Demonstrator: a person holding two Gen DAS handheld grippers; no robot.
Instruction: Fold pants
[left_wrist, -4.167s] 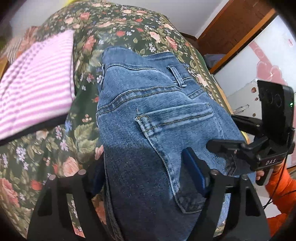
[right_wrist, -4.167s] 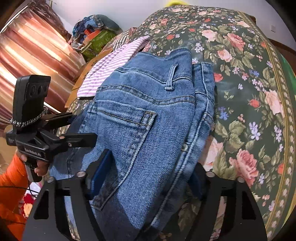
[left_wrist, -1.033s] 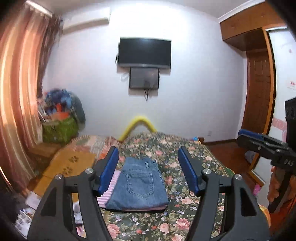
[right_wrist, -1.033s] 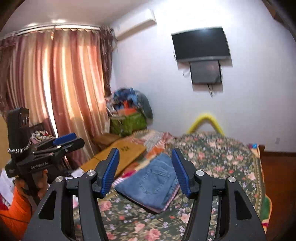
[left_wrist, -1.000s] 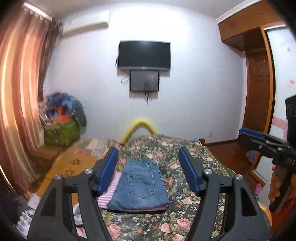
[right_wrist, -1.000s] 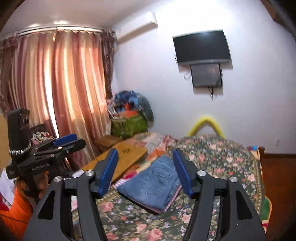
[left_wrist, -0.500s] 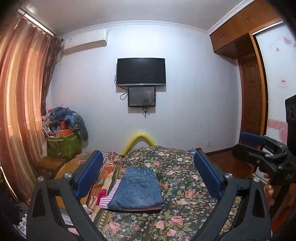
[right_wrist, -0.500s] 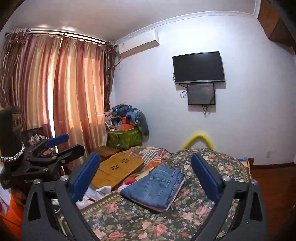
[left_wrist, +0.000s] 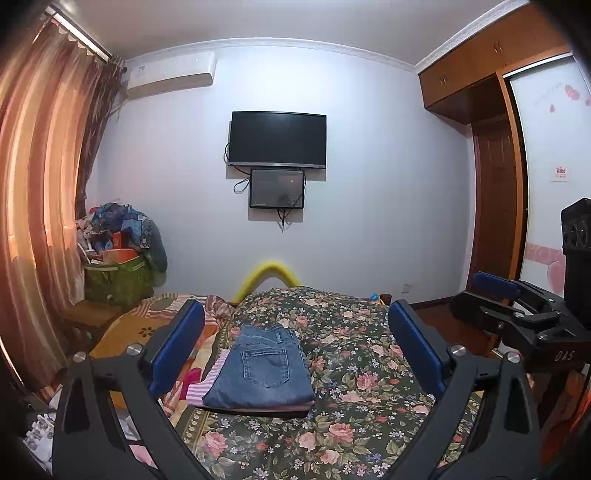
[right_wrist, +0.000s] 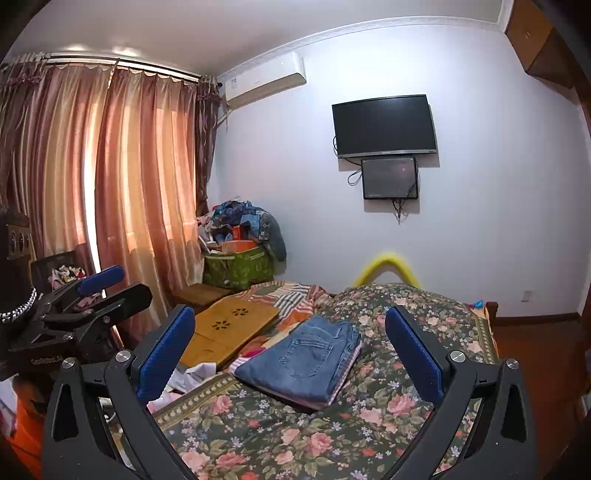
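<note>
Black tongs (left_wrist: 295, 350), blue pads (left_wrist: 177, 345), silver screws, orange sleeve (right_wrist: 22, 424).

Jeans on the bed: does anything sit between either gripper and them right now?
Nothing visible does. The folded jeans lie on a striped cloth on the floral bedspread; only bare bedspread shows in front of the open left gripper and right gripper.

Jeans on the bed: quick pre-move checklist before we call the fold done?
1. Jeans folded into one compact stack: ok.
2. Stack fully on the floral bedspread, resting on the striped cloth, not overhanging: ok.
3. Left gripper open, nothing between its pads: ok.
4. Right gripper open, nothing between its pads: ok.
5. Both grippers clear of the denim: ok.
6. Hidden layers smooth, no bunching underneath: cannot tell.
</note>
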